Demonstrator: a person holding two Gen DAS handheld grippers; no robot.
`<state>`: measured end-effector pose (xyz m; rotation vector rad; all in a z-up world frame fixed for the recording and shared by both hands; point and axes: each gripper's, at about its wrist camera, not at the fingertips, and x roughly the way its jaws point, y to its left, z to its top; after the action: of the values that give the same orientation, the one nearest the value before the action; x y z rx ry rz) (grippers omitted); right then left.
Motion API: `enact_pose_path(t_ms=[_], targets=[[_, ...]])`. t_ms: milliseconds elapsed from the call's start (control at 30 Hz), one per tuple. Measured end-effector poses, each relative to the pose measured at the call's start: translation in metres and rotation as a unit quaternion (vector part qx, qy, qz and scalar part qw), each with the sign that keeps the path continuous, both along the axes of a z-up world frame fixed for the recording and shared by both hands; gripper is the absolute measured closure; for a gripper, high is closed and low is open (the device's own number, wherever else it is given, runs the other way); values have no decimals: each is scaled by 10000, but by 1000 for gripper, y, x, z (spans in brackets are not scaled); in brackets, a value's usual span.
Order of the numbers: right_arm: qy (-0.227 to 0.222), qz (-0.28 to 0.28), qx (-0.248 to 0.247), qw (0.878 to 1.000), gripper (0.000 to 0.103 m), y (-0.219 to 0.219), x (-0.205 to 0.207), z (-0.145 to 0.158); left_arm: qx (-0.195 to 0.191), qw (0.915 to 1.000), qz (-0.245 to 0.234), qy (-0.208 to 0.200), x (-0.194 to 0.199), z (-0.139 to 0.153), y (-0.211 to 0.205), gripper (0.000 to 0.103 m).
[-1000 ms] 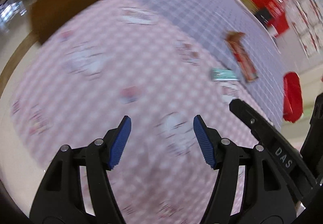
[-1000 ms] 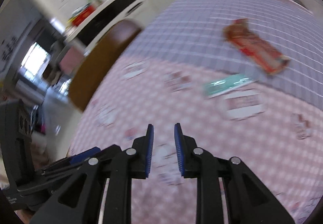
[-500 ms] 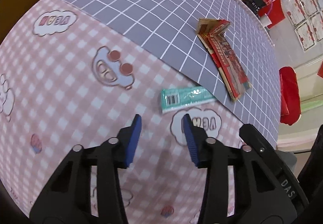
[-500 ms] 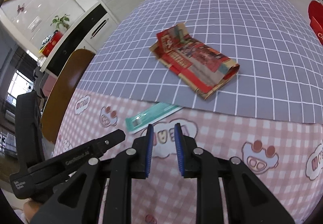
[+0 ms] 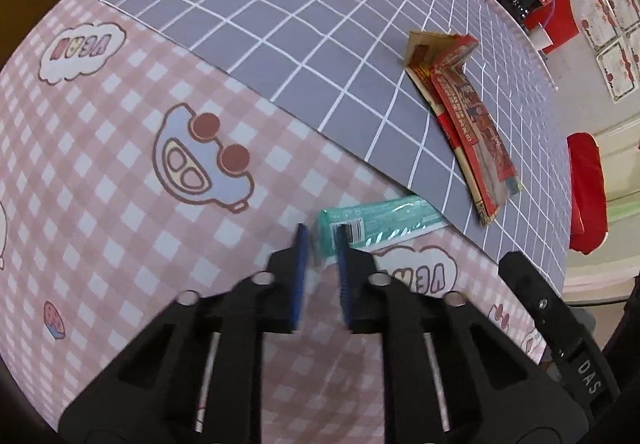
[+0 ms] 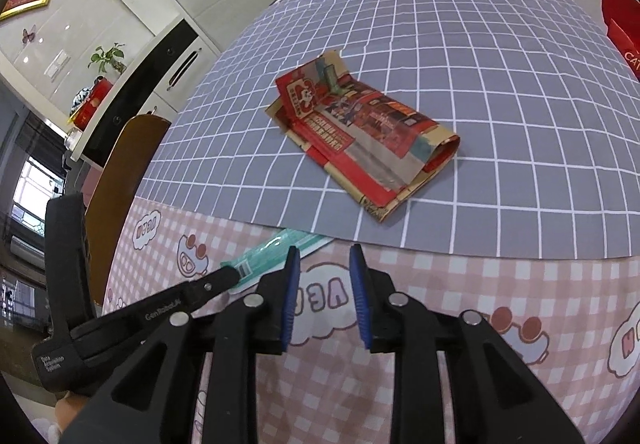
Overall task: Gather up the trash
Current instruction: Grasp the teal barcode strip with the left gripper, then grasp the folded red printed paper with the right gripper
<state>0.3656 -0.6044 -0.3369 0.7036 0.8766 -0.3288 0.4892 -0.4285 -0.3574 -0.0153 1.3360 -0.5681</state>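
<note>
The left wrist view shows the left gripper [image 5: 322, 234] closing around the near end of a green wrapper [image 5: 380, 222] on the bench [image 5: 120, 203]; whether the pads press it yet is blurred. The right wrist view alone shows a chair back [image 6: 120, 179] off to the left, with the right gripper [image 6: 324, 264] opening on nothing, the wrapper partly hidden just left of it. A folded red leaflet [image 6: 368, 139] lies well ahead

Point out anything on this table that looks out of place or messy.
Two bits of litter. A crumpled red printed wrapper lies folded and askew on the grey grid mat. A teal wrapper straddles that mat's edge, its near end between the closing left tongs.
</note>
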Motion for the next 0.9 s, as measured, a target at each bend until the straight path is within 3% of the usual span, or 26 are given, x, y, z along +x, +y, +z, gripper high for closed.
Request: enact_pose_path(t_ms=[133, 500, 600, 733, 900], targets=[[10, -126, 11, 9999, 77, -5, -2, -2, -220, 9995, 172, 133, 2, 2, 12, 102], [-107, -424, 81, 9990, 70, -15, 2, -1, -525, 9923, 891, -683, 21, 75, 86, 103], [-128, -393, 65, 9991, 70, -14, 8, -1, -535, 9878, 1230, -792, 28, 88, 115, 103], [-188, -513, 14, 9985, 70, -15, 11, 1, -906, 9767, 1765, -825, 38, 99, 144, 103], [-151, -895, -29, 9959, 67, -30, 7, -3, -993, 9686, 1717, -1500, 40, 134, 128, 103]])
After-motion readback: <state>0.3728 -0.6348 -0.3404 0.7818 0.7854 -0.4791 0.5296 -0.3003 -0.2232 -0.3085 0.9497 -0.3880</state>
